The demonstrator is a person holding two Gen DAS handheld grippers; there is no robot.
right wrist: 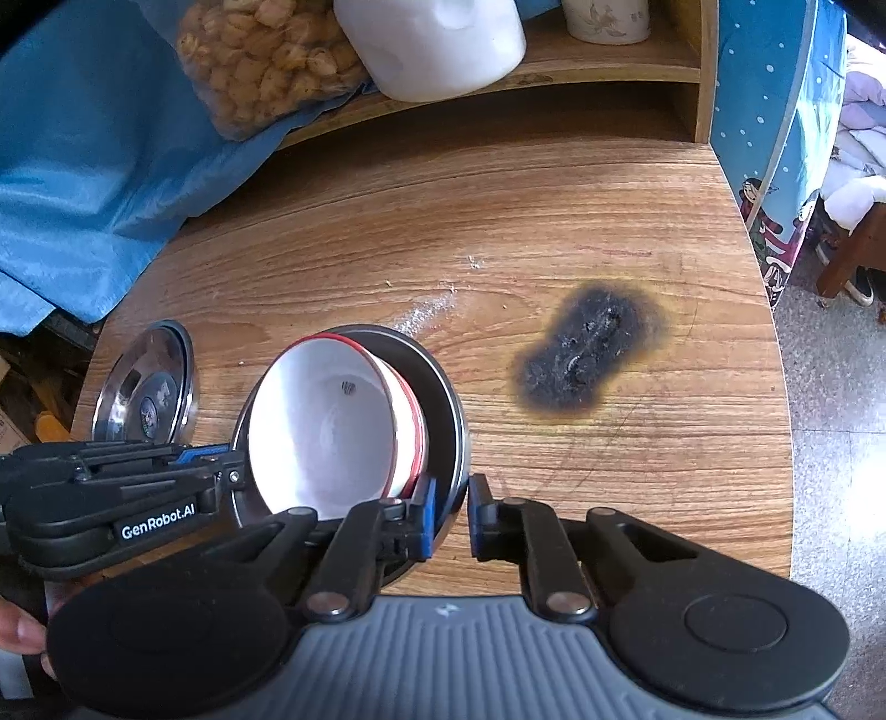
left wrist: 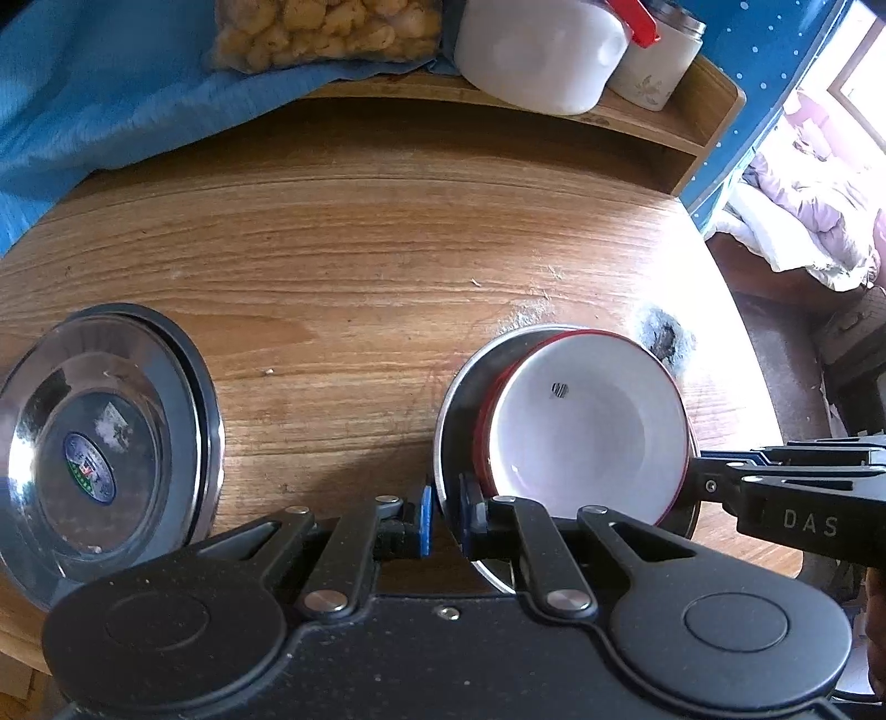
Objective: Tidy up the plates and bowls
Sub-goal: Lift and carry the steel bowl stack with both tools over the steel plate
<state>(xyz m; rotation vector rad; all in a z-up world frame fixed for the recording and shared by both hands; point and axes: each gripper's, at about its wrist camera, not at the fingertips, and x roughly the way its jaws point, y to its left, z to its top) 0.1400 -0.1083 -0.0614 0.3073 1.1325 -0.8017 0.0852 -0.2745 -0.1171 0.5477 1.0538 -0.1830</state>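
Note:
A white bowl with a red rim [left wrist: 581, 426] sits nested in a steel plate [left wrist: 459, 399] on the wooden table. My left gripper [left wrist: 446, 512] straddles the plate's near-left rim, jaws slightly apart. My right gripper [right wrist: 451, 515] straddles the same plate's right rim [right wrist: 448, 410], one finger inside, one outside, with a small gap. The white bowl [right wrist: 326, 426] leans toward the left inside the plate. A second steel plate [left wrist: 94, 443] lies at the left and also shows in the right wrist view [right wrist: 149, 387].
A black burn mark [right wrist: 587, 354] scars the table right of the stack. A shelf at the back holds a white jug [left wrist: 537, 50], a bag of snacks [left wrist: 326, 27] and a jar [left wrist: 659, 61]. Blue cloth [left wrist: 83, 94] hangs at the back left. The table edge is at the right.

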